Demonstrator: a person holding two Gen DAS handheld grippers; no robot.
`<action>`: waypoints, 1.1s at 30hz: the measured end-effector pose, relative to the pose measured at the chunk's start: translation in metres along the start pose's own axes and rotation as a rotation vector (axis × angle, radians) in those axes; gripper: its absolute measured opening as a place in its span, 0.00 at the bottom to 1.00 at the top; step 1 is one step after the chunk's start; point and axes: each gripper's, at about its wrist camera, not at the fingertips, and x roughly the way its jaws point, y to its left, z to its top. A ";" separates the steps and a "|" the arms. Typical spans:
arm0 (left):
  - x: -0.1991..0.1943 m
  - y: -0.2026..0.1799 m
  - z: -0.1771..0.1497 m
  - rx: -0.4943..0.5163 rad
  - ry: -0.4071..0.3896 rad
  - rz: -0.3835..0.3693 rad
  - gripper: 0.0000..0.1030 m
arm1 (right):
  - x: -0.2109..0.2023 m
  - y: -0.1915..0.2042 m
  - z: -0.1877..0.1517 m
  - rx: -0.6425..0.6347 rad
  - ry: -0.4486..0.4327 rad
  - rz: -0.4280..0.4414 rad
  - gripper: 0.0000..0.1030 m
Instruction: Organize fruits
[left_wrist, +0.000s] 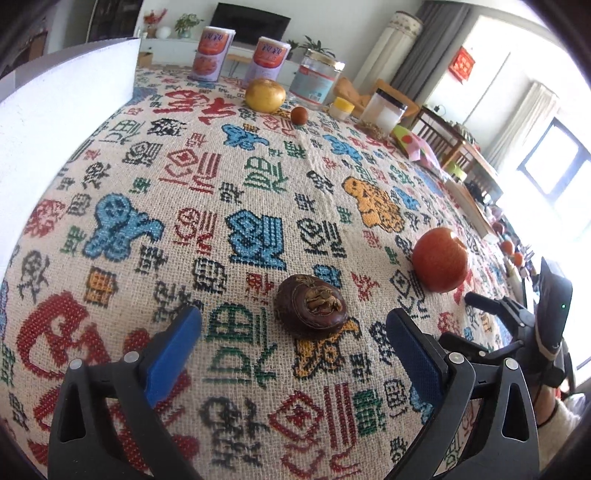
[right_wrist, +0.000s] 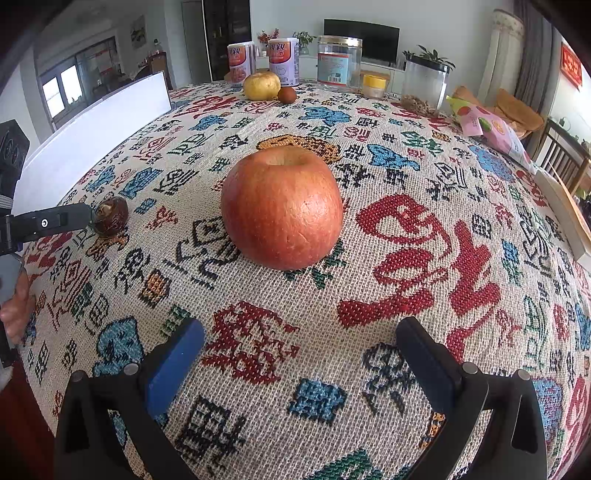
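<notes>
A dark brown round fruit (left_wrist: 310, 312) lies on the patterned tablecloth (left_wrist: 221, 166), just ahead of my left gripper (left_wrist: 294, 325). That gripper is open, its blue pads apart on either side and not touching the fruit. In the right wrist view one left finger (right_wrist: 55, 221) reaches the same brown fruit (right_wrist: 110, 216). A red apple (right_wrist: 282, 210) stands upright in front of my right gripper (right_wrist: 301, 330), which is wide open and holds nothing. The apple (left_wrist: 439, 258) also shows to the right of the brown fruit. A yellow fruit (right_wrist: 261, 85) and a small brown fruit (right_wrist: 287, 95) sit together at the far end.
Two cans (right_wrist: 242, 59), a glass jar (right_wrist: 339, 62), a yellow-lidded pot (right_wrist: 375, 85) and a black-lidded jar (right_wrist: 424, 85) line the back. A pink snack bag (right_wrist: 487, 129) lies at the right, a white board (right_wrist: 92, 122) on the left. A hand (right_wrist: 14, 310) holds the left gripper.
</notes>
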 end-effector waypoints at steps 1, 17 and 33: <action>0.004 -0.008 0.000 0.041 0.017 0.037 0.97 | 0.001 0.000 0.000 -0.001 0.000 0.001 1.00; -0.038 -0.029 0.006 0.081 -0.011 0.168 0.45 | 0.023 0.005 0.078 0.031 0.063 0.066 0.67; -0.211 0.222 0.062 -0.551 -0.180 0.321 0.45 | -0.028 0.258 0.237 -0.145 -0.060 0.618 0.67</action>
